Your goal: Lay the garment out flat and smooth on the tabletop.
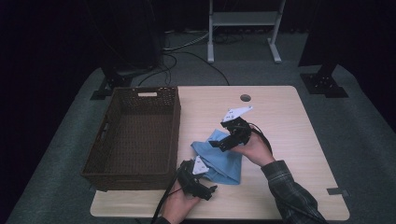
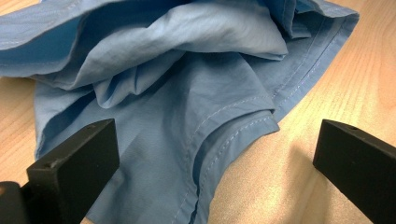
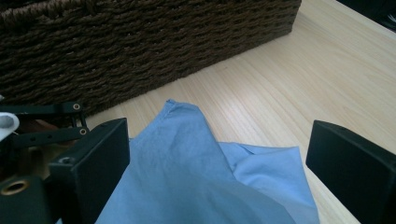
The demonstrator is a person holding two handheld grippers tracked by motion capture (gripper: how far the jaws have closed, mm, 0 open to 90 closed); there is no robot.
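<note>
Here, mid-job at a wooden table point(image 1: 289, 140): a crumpled blue cloth point(image 1: 223, 161) lying on the tabletop just right of a dark woven basket point(image 1: 135, 140), flanked by two hand-held claws. Left claw point(image 1: 205, 190) parked at the near edge of the cloth, jaws spread wide and gripping nothing; seen along those jaws in the left gripper view, a stitched hem of the cloth point(image 2: 187, 107) sprawled between and ahead of them, closer to the left-hand jaw, bare wood in front of the other. Right claw point(image 1: 219, 143) poised over the far side of the cloth, likewise released, jaws well apart; in the right gripper view, a raised peak of the cloth point(image 3: 182, 149) sitting between them, with the basket wall point(image 3: 140, 51) straight ahead and near. Basket apparently empty, by the look of the high view.

Likely next: pinching the cloth and lifting it toward the basket. Risks from here, judged on the picture alone: with the fabric bunched in loose folds, closing on only the top layer, leaving the rest to slide out and drop back on the table. With the left jaws set so near the wood, scraping the tabletop instead of catching the hem. With the basket wall so close ahead of the right claw, snagging trailing cloth on the rim.
</note>
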